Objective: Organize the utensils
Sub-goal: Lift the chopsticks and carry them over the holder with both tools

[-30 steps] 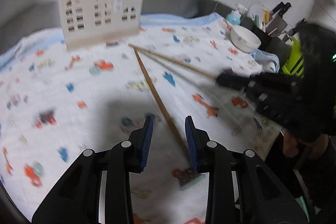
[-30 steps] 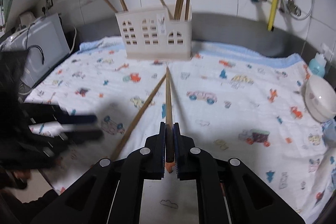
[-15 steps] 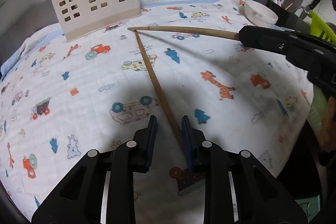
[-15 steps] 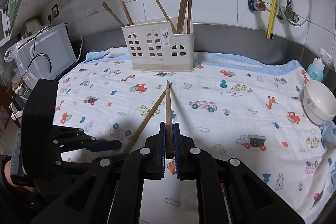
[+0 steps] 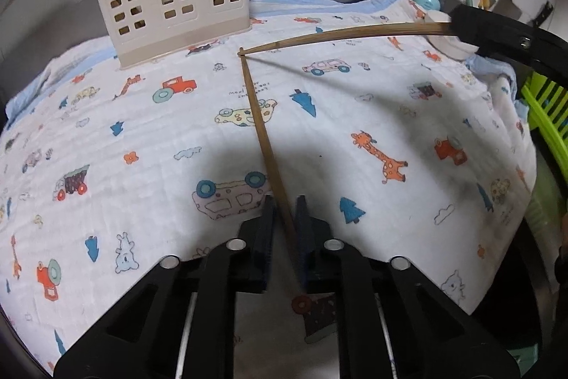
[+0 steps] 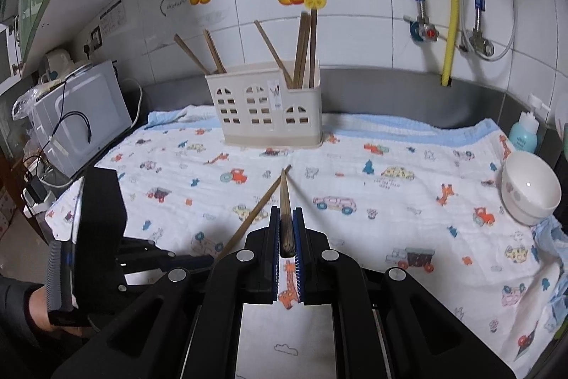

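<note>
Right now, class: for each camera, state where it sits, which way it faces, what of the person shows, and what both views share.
Left wrist: on the left gripper, angled down at the cloth; its jaws hold a chopstick.
Right wrist: on the right gripper, facing the utensil holder; its jaws hold a second chopstick; a hand shows.
Shared: holder, cloth, both chopsticks, white bowl.
</note>
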The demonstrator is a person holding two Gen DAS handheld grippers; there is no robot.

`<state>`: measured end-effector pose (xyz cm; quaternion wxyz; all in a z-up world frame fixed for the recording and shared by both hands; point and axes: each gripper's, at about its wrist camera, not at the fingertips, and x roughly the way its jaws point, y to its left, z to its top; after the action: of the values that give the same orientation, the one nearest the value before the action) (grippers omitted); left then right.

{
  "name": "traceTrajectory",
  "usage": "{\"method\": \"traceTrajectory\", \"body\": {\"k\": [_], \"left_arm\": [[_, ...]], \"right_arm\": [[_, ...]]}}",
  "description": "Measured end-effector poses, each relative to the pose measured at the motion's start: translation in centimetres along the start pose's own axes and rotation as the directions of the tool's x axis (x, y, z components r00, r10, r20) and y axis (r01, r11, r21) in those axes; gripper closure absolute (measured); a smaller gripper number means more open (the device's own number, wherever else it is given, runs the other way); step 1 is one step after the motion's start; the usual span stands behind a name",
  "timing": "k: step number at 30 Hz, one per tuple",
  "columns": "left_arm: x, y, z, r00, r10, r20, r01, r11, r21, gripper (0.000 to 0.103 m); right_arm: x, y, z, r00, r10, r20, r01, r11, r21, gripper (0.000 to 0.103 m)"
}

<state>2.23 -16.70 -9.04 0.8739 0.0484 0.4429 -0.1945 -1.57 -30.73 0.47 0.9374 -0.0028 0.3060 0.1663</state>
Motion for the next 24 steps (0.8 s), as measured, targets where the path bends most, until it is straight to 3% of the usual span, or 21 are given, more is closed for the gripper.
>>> {"method": "traceTrajectory", "body": {"k": [5, 12, 17, 24], "left_arm": [[-0.2, 2.3, 0.2, 1.0, 0.025, 0.001, -0.025, 0.999, -0.04, 0.098], [0.1, 3.5, 0.0, 1.0, -0.02, -0.007, 0.019, 0.995, -0.094, 0.094], [0.1, 3.7, 0.0, 0.999, -0.049, 0.003, 0.049, 0.995, -0.091, 0.098], [-2.9, 6.3, 2.0, 0.986, -0.131, 0.101, 0.143, 0.982, -0.125, 0.098]], "right_arm": [[-1.1, -0.1, 1.4, 0.999, -0.006, 0.043, 0.006, 1.0, -0.008, 0.096], [-1.6, 0.4, 3.3, 0.997, -0.004, 0.083, 0.007, 0.999, -0.032, 0.096], [-1.7, 1.1, 4.7, 0.995, 0.004, 0.099, 0.001, 0.999, -0.051, 0.096], [-2.0, 1.5, 8.2, 0.994, 0.025, 0.106, -0.016, 0.996, -0.093, 0.096]]}}
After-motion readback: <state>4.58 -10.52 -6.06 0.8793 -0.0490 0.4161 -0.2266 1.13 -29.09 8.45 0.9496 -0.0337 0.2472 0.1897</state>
